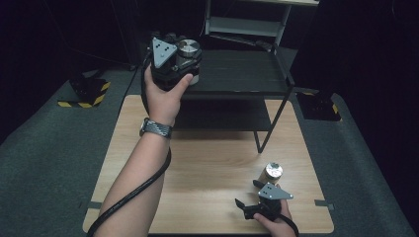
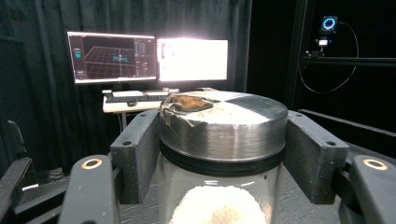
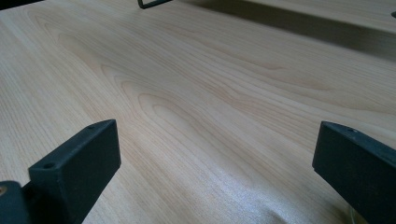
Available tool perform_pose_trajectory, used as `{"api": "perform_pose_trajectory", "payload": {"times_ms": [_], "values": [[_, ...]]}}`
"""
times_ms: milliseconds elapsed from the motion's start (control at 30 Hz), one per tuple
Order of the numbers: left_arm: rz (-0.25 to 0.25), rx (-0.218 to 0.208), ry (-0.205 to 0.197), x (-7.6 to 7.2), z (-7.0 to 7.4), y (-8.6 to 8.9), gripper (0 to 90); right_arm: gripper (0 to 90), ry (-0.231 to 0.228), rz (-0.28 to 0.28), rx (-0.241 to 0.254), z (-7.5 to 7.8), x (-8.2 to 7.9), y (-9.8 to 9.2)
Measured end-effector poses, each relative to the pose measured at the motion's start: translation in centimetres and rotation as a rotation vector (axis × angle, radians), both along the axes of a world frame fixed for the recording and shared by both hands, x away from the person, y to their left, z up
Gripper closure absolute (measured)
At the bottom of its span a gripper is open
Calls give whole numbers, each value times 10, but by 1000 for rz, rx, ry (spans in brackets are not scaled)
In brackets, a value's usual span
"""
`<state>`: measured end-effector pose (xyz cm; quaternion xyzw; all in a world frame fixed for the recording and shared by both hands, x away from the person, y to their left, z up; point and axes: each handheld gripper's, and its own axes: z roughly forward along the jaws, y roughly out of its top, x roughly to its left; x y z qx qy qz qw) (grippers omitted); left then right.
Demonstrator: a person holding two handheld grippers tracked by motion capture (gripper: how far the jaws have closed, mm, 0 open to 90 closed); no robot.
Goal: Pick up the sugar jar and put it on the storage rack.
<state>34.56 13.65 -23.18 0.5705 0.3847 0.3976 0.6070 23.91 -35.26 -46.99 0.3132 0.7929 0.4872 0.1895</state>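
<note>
A pale wooden counter (image 1: 207, 168) stood on grey carpet (image 1: 44, 153). A black metal shelf rack (image 1: 237, 74) rose at its twelve o'clock edge. Two monitors (image 2: 147, 58) glowed above a keyboard (image 2: 135, 97), against dark curtains (image 2: 42, 18).

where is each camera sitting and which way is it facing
High view: above the person's side, looking forward and down on the wooden table and black shelf; both forearms and grippers show.
Left gripper view: on the left gripper, facing level toward monitors; its jaws clamp a metal-lidded jar.
Right gripper view: on the right gripper, low over the table; jaws open.
Shared: high and left gripper views both show the jar.
</note>
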Motion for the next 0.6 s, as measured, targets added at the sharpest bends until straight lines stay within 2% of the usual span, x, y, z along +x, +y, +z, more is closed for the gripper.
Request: {"api": "perform_pose_trajectory", "payload": {"times_ms": [333, 467, 600], "values": [[4, 3, 8, 0, 2, -1, 320, 8, -1, -1, 2, 0, 0, 0], [7, -2, 19, -1, 3, -1, 247, 8, 0, 0, 1, 0, 0, 0], [19, 2, 14, -3, 1, -1, 158, 8, -2, 0, 1, 0, 0, 0]]}}
